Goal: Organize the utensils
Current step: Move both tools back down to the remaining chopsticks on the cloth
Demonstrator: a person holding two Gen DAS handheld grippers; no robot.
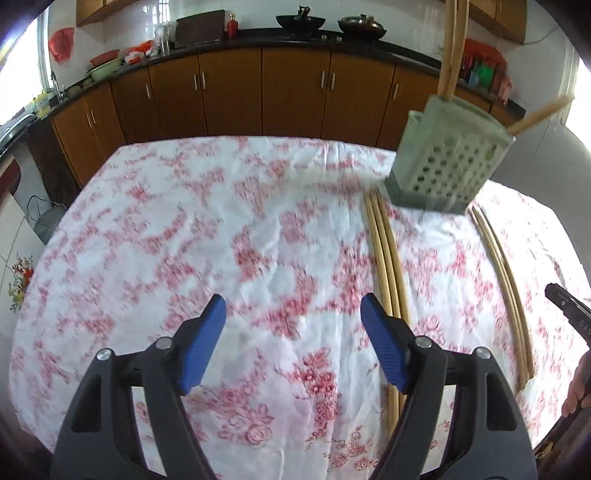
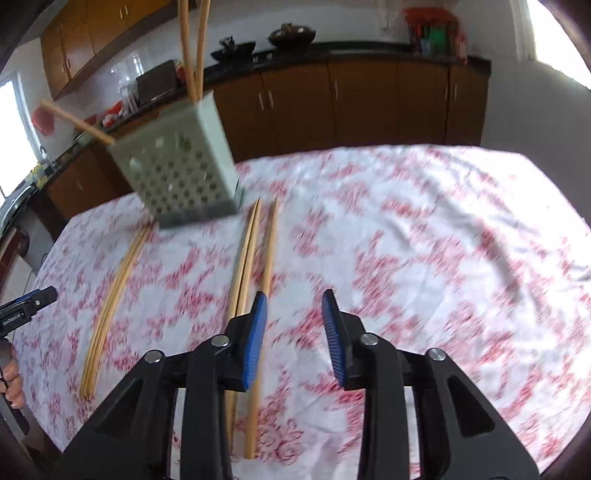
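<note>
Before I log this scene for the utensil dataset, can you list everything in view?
Utensil holder: one, pale green, perforated, far side of the table.
Chopsticks in holder: at least three, light wood, sticking out of the top.
Chopsticks on table, left group: a few, light wood, lying together.
Chopsticks on table, right group: about three, light wood, near the right gripper.
Tablecloth: one, white with red flowers, covering the table.
Cabinets: brown, under a dark counter.
Woks: two, dark, on the counter.
Left gripper: open, nothing between its blue pads.
Right gripper: open, empty.
</note>
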